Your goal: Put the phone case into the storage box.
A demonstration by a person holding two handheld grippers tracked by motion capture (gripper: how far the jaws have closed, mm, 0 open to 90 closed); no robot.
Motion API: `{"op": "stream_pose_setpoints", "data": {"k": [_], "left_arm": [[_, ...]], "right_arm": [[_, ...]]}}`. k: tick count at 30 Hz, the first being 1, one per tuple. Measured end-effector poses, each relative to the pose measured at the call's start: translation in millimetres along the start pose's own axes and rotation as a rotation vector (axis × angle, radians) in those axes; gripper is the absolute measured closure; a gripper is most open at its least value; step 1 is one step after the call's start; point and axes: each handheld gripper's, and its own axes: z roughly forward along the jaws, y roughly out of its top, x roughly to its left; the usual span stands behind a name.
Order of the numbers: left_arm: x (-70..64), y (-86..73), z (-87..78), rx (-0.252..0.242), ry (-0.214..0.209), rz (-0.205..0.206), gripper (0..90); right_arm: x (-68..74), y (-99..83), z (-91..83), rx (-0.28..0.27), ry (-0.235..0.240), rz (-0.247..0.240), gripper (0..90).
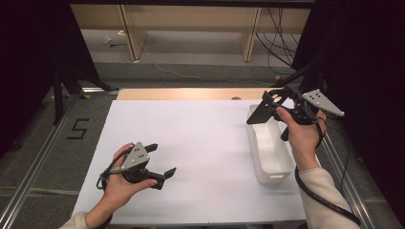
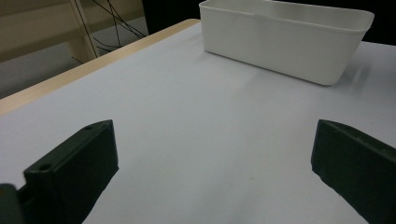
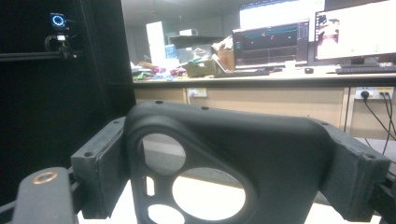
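Note:
My right gripper (image 1: 273, 112) is raised over the far end of a white plastic bin (image 1: 276, 176) at the table's right side. It is shut on a flat black plastic part (image 1: 260, 113) with round cut-outs. In the right gripper view that black part (image 3: 224, 140) spans the gap between both jaws of the right gripper (image 3: 229, 179). My left gripper (image 1: 161, 160) rests low over the white table sheet (image 1: 200, 138) at the near left, open, nothing between its jaws. In the left gripper view the left gripper (image 2: 215, 172) faces the bin (image 2: 280, 42) across bare sheet.
A wooden table edge (image 1: 191, 93) runs along the far side of the sheet. Beyond it are a floor with cables (image 1: 282, 38) and shelf legs. Black curtains flank both sides. Desks with monitors (image 3: 271, 42) show far off in the right gripper view.

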Motion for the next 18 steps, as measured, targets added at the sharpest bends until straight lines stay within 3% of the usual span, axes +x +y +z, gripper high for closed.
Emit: {"op": "stream_pose_setpoints", "data": {"k": [18], "left_arm": [[0.0, 0.0, 0.0, -0.001, -0.001, 0.0, 0.2]], "right_arm": [[-6.5, -1.0, -0.9, 0.005, -0.027, -0.008, 15.8]]}}
